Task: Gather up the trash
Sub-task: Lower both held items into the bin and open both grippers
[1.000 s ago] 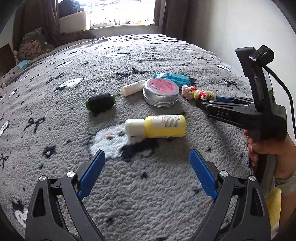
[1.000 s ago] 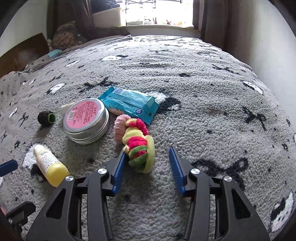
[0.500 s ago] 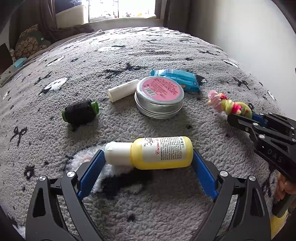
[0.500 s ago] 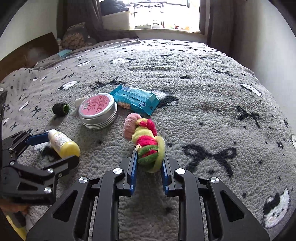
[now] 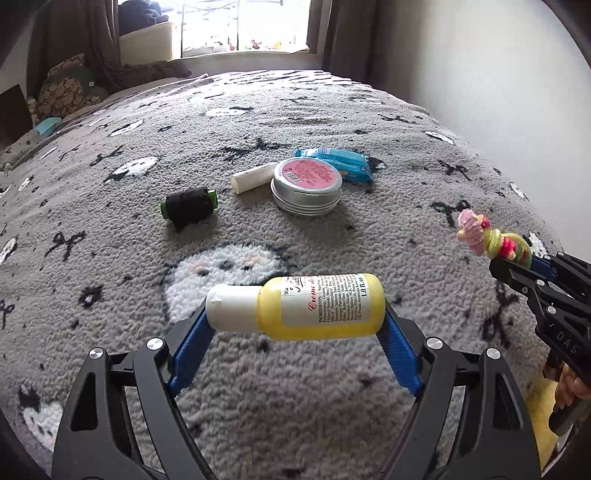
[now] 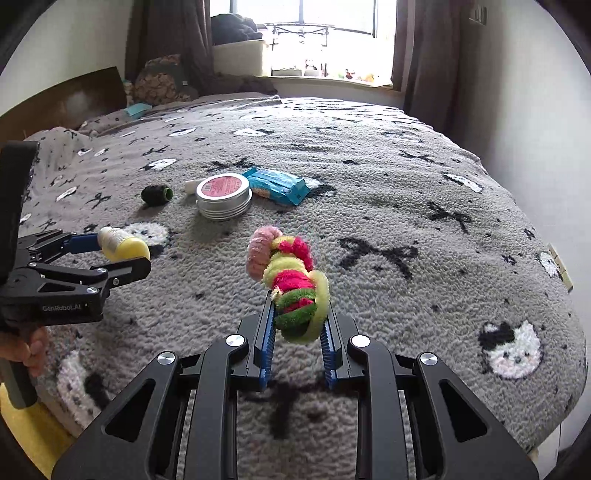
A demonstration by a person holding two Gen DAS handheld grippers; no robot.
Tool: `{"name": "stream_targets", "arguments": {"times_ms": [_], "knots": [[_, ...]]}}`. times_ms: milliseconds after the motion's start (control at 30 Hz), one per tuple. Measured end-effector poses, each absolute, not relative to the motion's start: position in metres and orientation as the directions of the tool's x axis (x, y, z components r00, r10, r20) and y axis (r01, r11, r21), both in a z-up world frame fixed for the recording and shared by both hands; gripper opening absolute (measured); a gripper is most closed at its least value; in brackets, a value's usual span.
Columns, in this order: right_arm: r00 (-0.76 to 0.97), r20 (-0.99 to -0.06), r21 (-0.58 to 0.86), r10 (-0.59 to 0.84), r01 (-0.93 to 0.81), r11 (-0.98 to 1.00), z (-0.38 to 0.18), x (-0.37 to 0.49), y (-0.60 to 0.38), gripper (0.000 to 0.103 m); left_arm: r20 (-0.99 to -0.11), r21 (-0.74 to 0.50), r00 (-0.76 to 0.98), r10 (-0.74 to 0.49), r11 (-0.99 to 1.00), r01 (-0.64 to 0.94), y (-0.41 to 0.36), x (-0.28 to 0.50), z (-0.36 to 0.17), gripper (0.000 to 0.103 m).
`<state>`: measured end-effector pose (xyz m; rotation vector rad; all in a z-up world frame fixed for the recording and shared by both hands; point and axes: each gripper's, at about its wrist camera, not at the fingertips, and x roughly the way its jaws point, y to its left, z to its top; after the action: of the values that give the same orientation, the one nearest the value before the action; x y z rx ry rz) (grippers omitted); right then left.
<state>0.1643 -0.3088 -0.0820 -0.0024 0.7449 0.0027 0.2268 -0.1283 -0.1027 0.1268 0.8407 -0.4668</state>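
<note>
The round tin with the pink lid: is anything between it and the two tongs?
Nothing lies on the blanket between them, but both are full: the left tongs hold the yellow bottle, the right tongs hold the fluffy toy. The tin is untouched.

The left wrist camera sits just behind the left gripper, angled down across the grey patterned blanket toward the window at 12 o'clock, with the yellow bottle very near the lens and the right gripper entering at 3 o'clock. The right wrist camera looks the same way from behind the right gripper, close on the fuzzy hair ties, and catches the left gripper at 9 o'clock. Both share the silver tin and blue packet farther off near 12 o'clock.
</note>
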Motion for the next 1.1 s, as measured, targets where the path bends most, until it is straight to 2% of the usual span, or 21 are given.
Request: {"name": "stream_targets", "arguments": {"times_ms": [467,833,1100], "knots": [[0.793,-0.607,-0.010,0.056,-0.078,0.997,-0.063,0.055,-0.271,0.023,-0.663,-0.057,0.655,-0.363,0.897,0.439,-0.069,0.110,-0.070,0.079],[0.787,-0.608,-0.012,0.107,-0.143,0.990,-0.074,0.002,-0.240,0.023,-0.636,-0.060,0.680,-0.366,0.901,0.429,-0.044,0.032,-0.074,0.079],[0.739,-0.657,0.046,0.148,-0.156,0.987,-0.101,-0.017,-0.236,0.023,-0.654,-0.078,0.670,-0.350,0.913,0.400,-0.035,0.000,-0.094,0.079]]}}
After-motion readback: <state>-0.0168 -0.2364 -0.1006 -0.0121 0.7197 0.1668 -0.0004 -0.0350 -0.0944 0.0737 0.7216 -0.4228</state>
